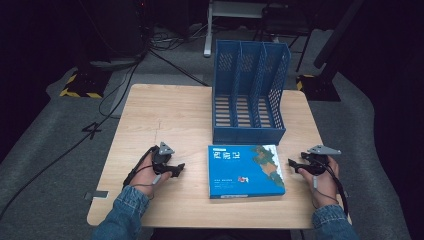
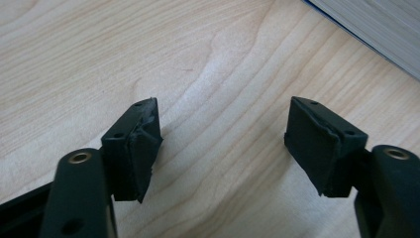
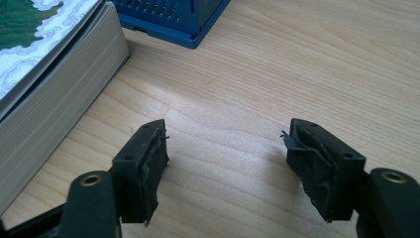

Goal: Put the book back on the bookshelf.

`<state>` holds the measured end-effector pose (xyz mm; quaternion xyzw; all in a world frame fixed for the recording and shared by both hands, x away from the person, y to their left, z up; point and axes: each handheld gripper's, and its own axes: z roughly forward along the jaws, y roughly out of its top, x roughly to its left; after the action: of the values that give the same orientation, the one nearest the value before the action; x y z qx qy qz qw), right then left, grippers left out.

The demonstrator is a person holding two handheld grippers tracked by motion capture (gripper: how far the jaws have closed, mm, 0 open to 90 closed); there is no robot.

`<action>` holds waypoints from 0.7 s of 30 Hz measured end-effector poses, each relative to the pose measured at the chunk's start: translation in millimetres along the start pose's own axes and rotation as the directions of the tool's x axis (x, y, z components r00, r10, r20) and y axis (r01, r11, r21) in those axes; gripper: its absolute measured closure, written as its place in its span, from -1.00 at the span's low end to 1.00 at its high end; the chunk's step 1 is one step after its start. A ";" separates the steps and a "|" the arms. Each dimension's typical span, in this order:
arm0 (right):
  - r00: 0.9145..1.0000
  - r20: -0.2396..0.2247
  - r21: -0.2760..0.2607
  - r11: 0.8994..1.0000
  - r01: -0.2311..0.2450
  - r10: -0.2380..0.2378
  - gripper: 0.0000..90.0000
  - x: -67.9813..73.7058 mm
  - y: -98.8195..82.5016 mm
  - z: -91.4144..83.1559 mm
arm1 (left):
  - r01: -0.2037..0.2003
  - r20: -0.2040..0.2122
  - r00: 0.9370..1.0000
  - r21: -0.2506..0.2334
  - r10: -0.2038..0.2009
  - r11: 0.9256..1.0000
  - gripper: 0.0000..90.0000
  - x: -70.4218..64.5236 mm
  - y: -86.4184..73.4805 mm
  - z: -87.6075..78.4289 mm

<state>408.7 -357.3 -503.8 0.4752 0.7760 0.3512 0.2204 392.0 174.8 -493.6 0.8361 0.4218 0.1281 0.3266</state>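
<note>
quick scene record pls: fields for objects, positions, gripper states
table: light wood
book: thick, blue cover, lies flat near the front middle
file rack: blue, three slots, upright behind the book, none of them holding anything that can be seen
left gripper: open, nothing between its fingers, rests on the table left of the book, apart from it
right gripper: open, nothing between its fingers, right of the book, points at its page edge, not touching
book to rack: close; contact cannot be told
</note>
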 end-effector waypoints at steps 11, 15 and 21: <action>1.000 0.006 -0.002 1.000 -0.009 0.009 -0.24 1.8 -4.6 -5.4 | -0.014 0.044 0.999 -0.061 0.017 0.998 -0.32 -15.7 21.0 -17.8; 1.000 0.007 -0.003 1.000 -0.009 0.009 -0.24 1.9 -5.7 -6.5 | -0.016 0.049 0.999 -0.072 0.020 0.997 -0.32 -21.7 26.8 -22.9; 1.000 0.003 -0.002 1.000 -0.007 0.007 -0.24 2.4 -6.9 -8.0 | -0.013 0.081 0.996 -0.099 0.021 0.995 -0.31 -34.2 34.5 -27.5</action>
<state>398.2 -359.9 -503.7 0.4780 0.7738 0.3522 0.2208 379.0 145.0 -448.2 0.8272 0.3940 0.1169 0.3832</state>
